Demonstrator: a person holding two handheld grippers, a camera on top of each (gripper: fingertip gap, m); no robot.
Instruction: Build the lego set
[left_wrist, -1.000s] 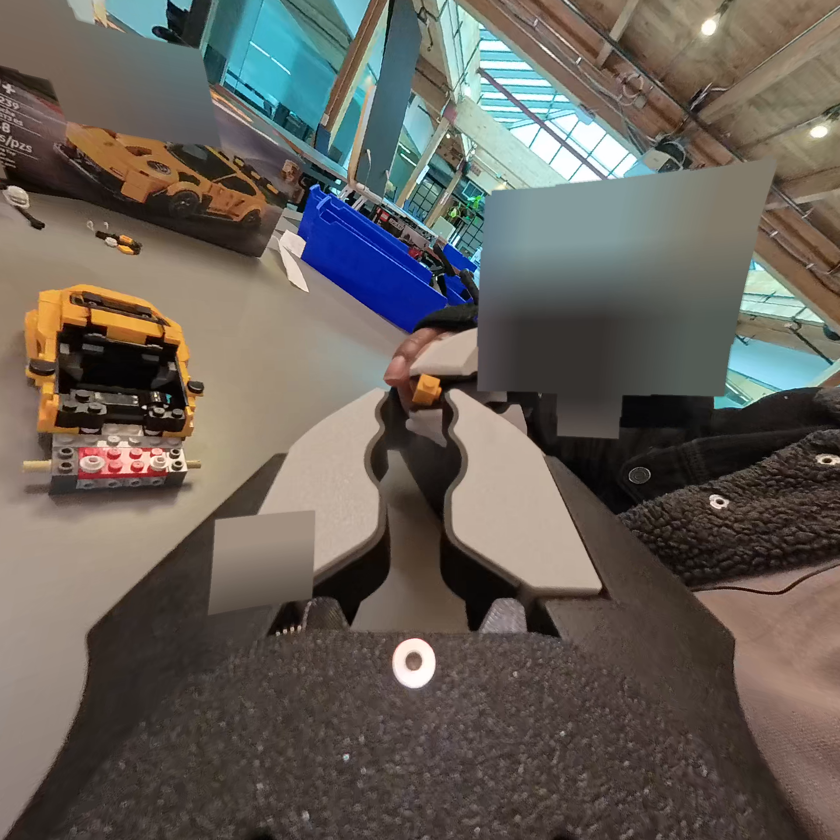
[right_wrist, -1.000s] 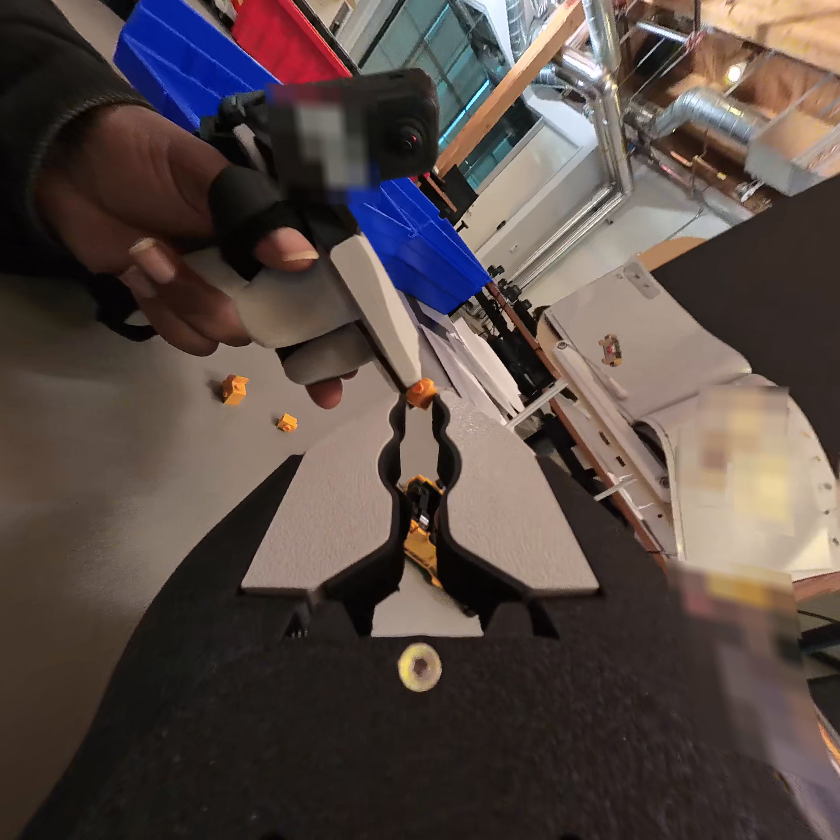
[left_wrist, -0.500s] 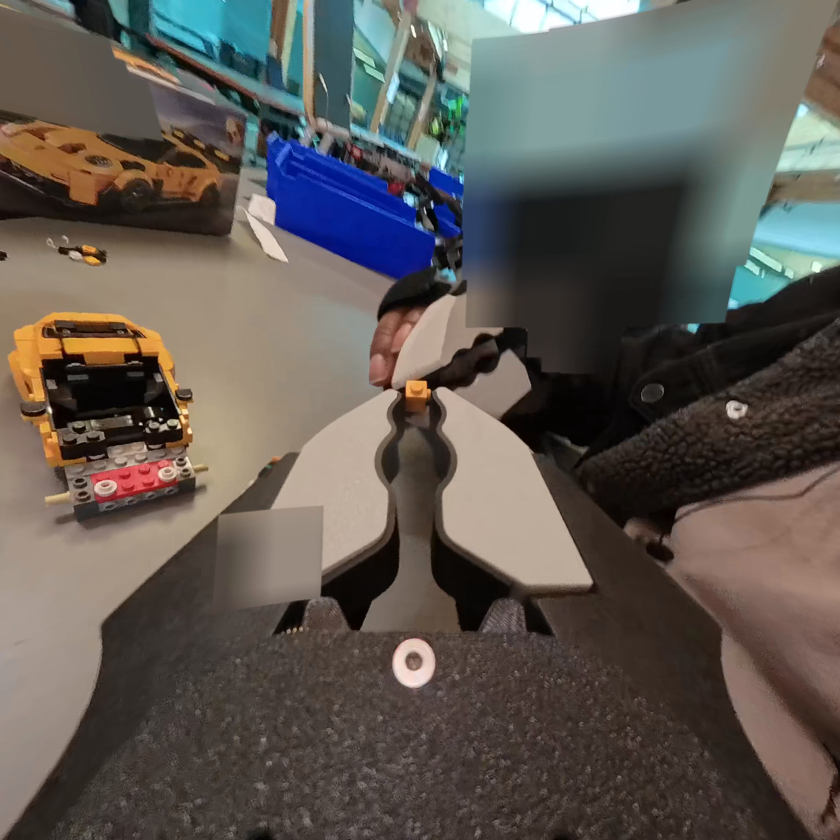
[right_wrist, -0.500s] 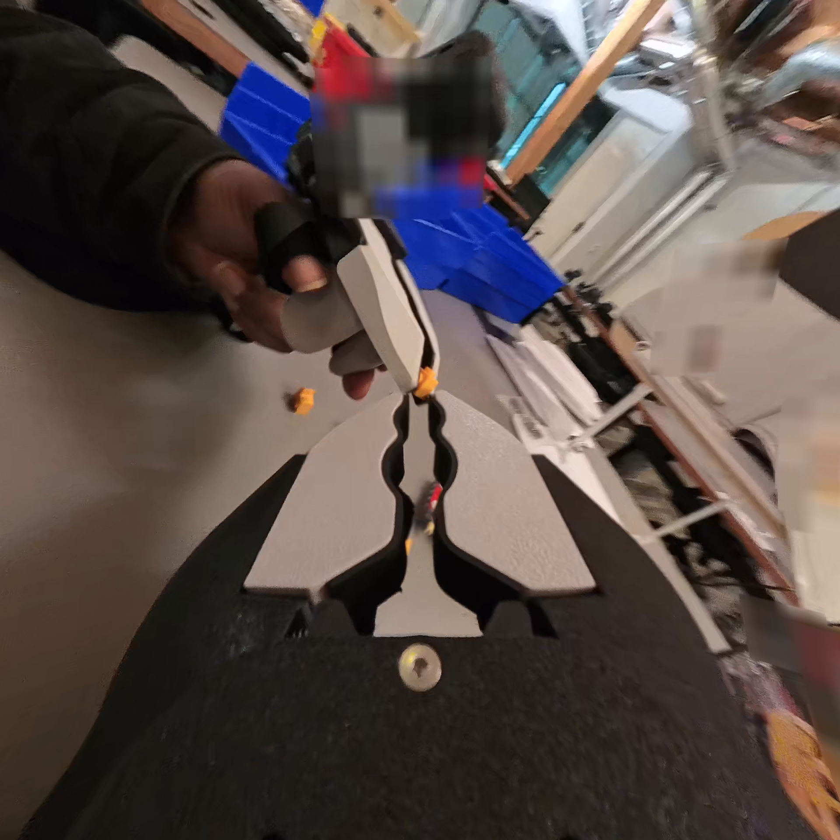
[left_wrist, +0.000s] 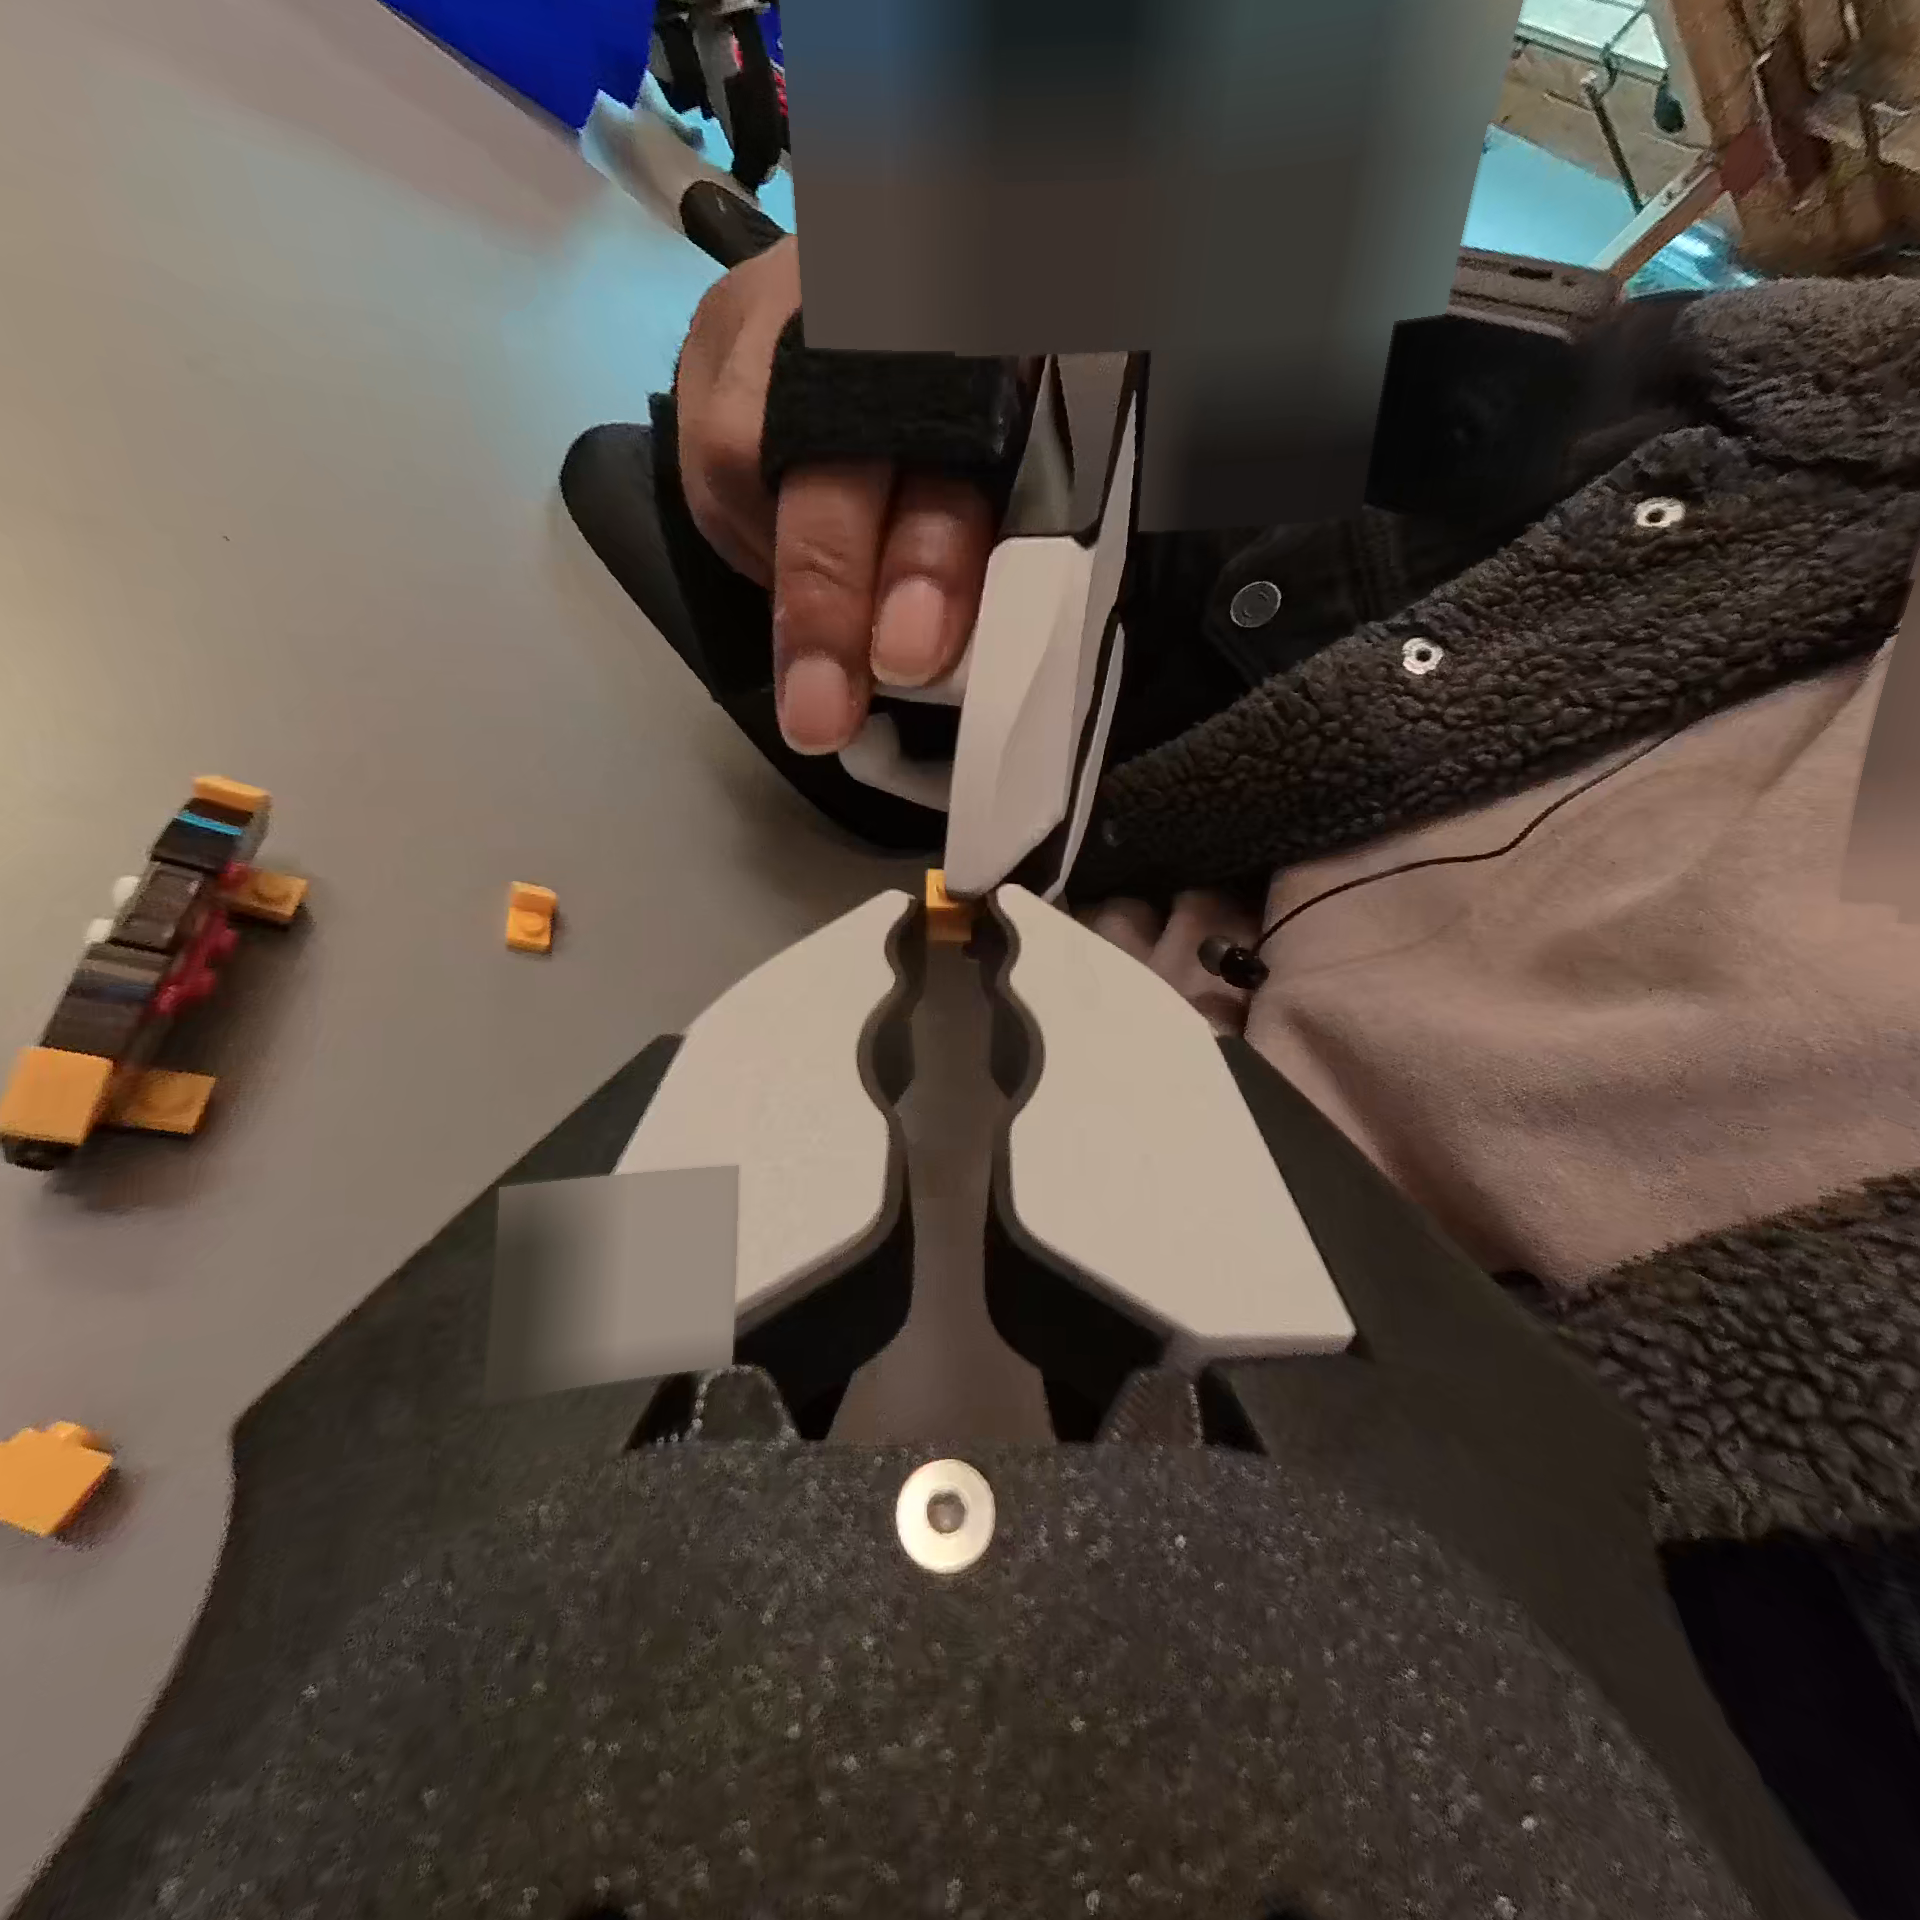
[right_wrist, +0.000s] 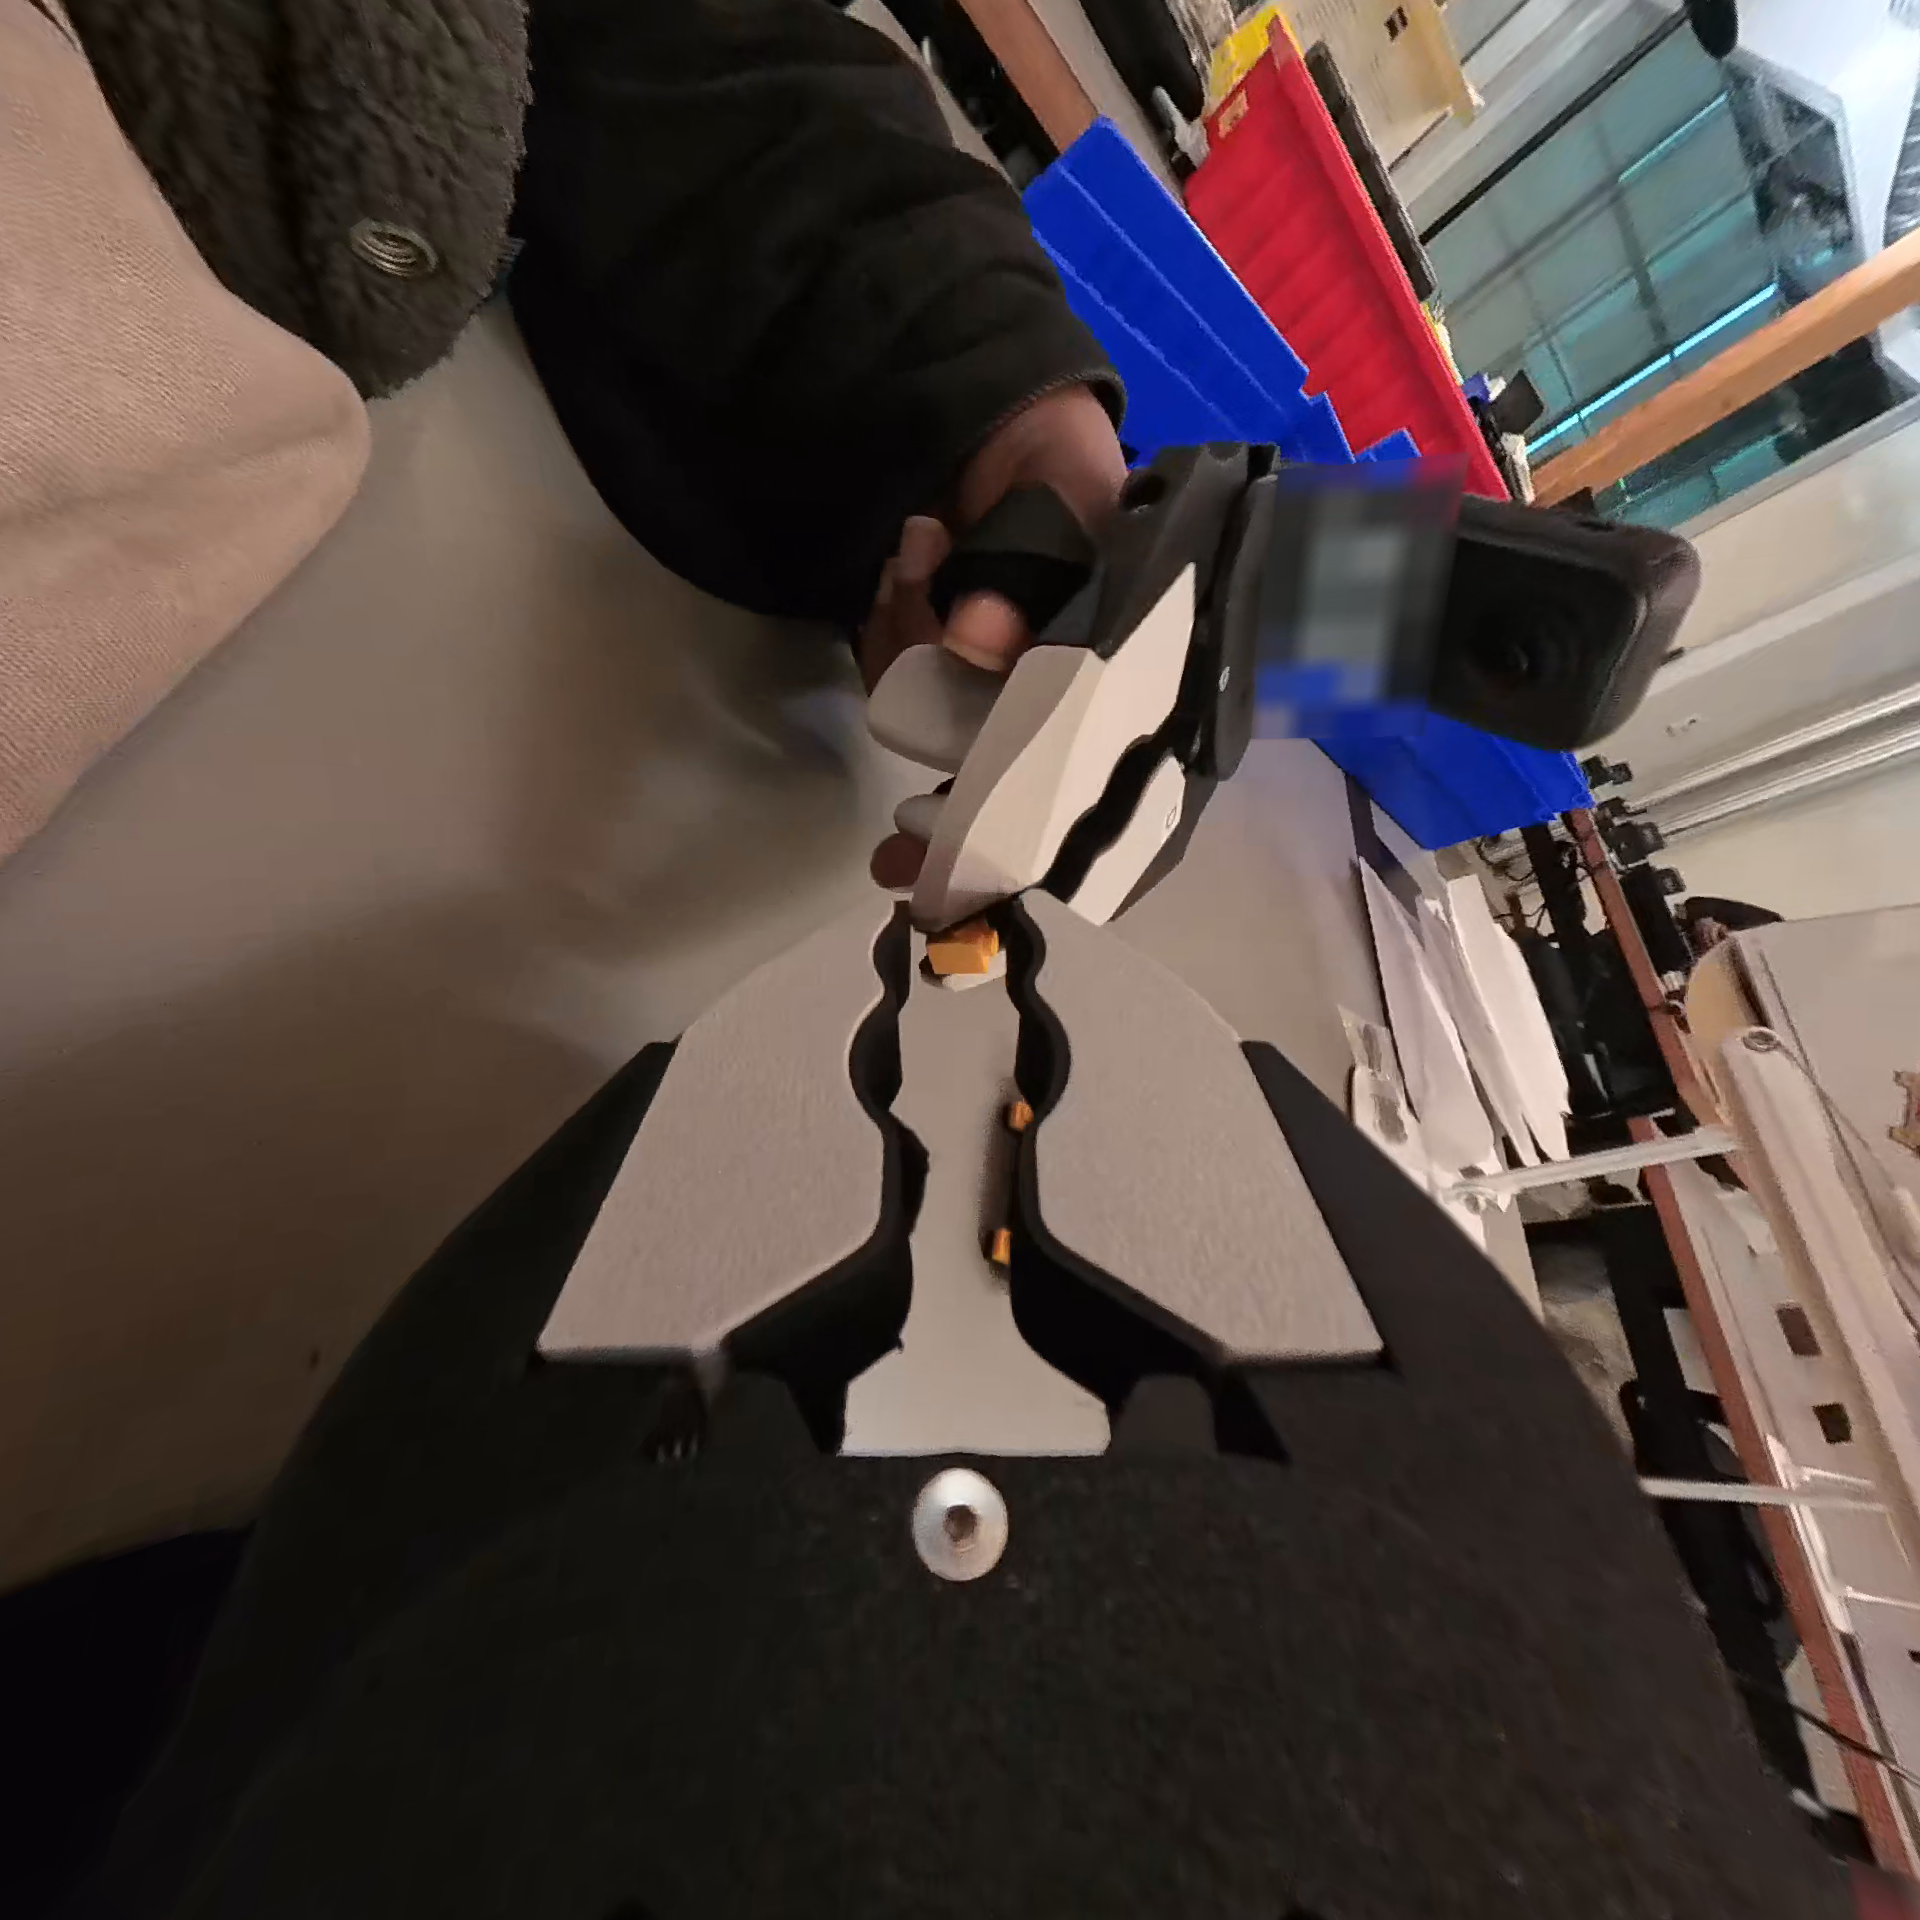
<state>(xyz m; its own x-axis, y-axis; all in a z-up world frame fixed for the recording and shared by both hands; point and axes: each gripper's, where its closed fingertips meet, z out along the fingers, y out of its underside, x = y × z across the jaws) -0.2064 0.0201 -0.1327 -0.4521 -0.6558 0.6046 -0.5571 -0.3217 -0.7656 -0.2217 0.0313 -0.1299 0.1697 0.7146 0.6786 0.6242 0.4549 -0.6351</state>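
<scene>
Left wrist view, nearest first: your left gripper (left_wrist: 951, 920) has its fingertips drawn in narrow on a small orange brick (left_wrist: 948, 918), pinched right at the tips at 12 o'clock from the camera. The brick is squat, with no clear long axis; one stud shows at its upper left corner.

The tips of your right gripper (left_wrist: 1003, 878) come down from 12 o'clock and touch the top of that same brick. They look drawn together, but whether they pinch the brick or only press on it is not clear from here.

In the right wrist view the fingers of your right gripper (right_wrist: 961, 951) stand narrowly apart, with the orange brick (right_wrist: 963, 948) between the tips, lying flat, wider than tall. The left gripper (right_wrist: 971, 894) reaches in from 1 o'clock and meets it from above.

Grey table (left_wrist: 312, 520) lies open from 9 to 11 o'clock. On it, at 9 o'clock, a long black and orange sub-assembly (left_wrist: 140, 971) runs roughly 7 to 1 o'clock, well apart from the grippers. A loose orange plate (left_wrist: 532, 916) sits between it and the left fingertips. Another orange piece (left_wrist: 47, 1475) lies at 8 o'clock by the frame edge.

Your jacket (left_wrist: 1558, 727) crowds the 1 to 4 o'clock side. Farther off, blue bins (right_wrist: 1195, 312) and a red bin (right_wrist: 1340, 249) line the table's far edge.
</scene>
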